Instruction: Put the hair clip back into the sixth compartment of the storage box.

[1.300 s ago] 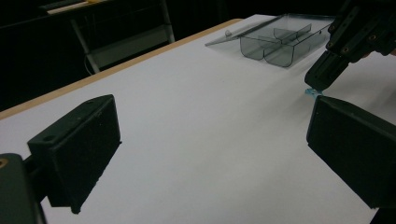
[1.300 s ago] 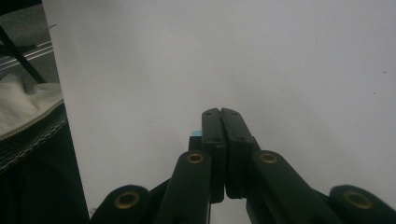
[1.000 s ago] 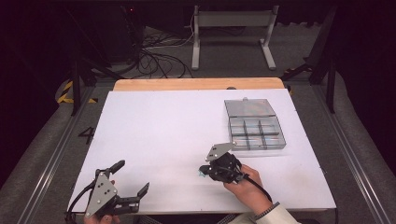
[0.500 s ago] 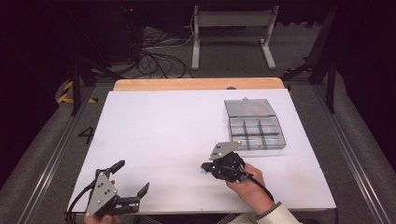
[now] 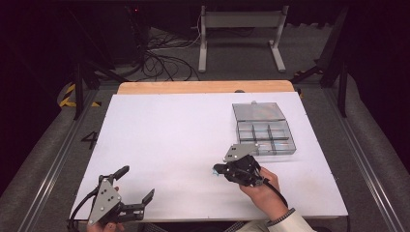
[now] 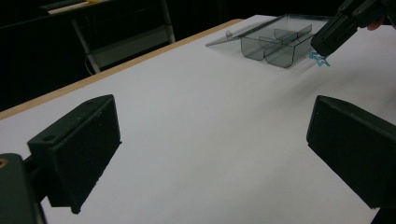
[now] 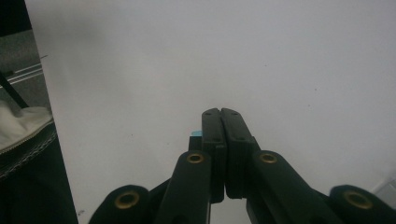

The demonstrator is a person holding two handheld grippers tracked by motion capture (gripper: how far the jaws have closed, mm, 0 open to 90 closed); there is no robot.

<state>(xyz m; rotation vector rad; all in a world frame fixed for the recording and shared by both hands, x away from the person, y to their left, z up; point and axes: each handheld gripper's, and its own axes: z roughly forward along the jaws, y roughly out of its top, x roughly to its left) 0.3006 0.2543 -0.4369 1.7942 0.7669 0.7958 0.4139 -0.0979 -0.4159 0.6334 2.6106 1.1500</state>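
- Spanning the whole work area: table [image 5: 169, 145], white, smooth and bare in the middle. Risk: no lip or mat to stop a dropped part from skidding away or rolling off an edge.
- Standing at the far right of the table: clear compartment box [image 5: 289, 145], lid [image 5: 256, 112] laid open behind it, compartments apparently empty. Risk: light plastic, likely to slide or tip if bumped by the incoming claw; low dividers easy to overshoot, landing the part in the wrong cell.
- Resting at the near left corner: left claw [image 5: 138, 181], jaws wide apart, nothing between them, well apart from the box. Risk: too far off to steady the box if it shifts.
- Hovering just in front of the box, low over the table: right claw [image 5: 216, 170], jaws pressed fully together on a thin part. Risk: pinch only at the very edge, judged weak; any twist or brush against the table likely to break it.
- Peeking out at the claw tip: small light-blue piece [image 6: 320, 59], close to the table surface, short of the box. Risk: slipping free before reaching a compartment; tiny and pale, hard to re-grip once flat.
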